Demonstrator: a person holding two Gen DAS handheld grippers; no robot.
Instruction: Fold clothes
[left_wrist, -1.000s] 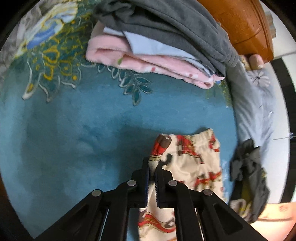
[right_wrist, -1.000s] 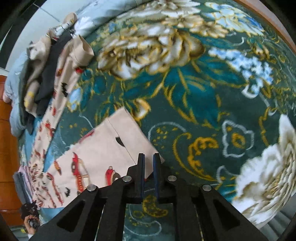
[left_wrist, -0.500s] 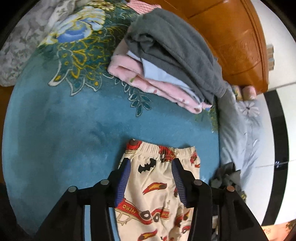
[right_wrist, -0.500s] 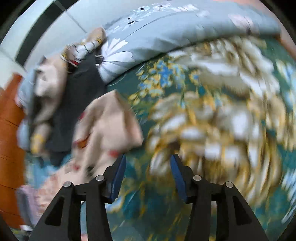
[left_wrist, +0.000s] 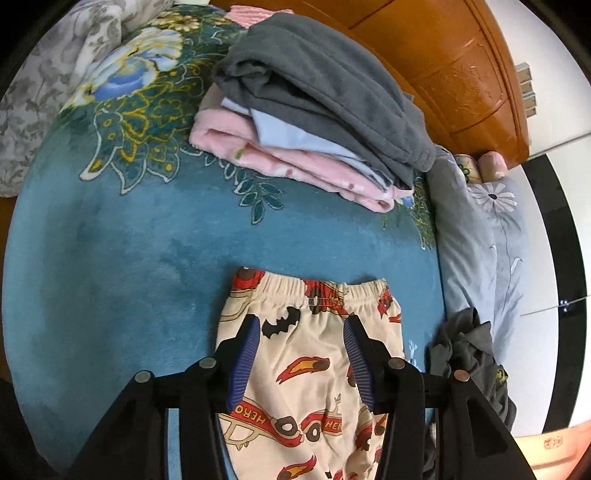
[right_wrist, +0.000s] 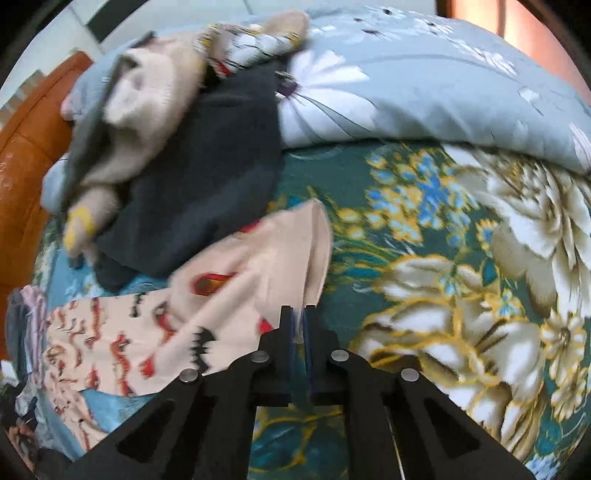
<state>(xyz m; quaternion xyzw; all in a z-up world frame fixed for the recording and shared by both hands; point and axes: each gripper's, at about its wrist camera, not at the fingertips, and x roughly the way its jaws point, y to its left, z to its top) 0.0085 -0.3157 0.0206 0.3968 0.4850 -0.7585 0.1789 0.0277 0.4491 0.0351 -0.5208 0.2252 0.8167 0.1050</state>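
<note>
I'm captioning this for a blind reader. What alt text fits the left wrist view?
The open left tongs hover over cream cartoon-print pants lying flat on a blue floral blanket, waistband away from the camera. Beyond them sits a stack of folded clothes, grey on top of pale blue and pink.

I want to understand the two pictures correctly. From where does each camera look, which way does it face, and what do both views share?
Left wrist: sits behind the open left gripper, facing down on the printed pants waistband, the folded pile beyond.
Right wrist: sits behind the right gripper, shut on a pants edge, facing the floral blanket and unfolded heap.
Own body: only gripper fingers show.
Shared: the pants, blanket, wooden headboard.
</note>
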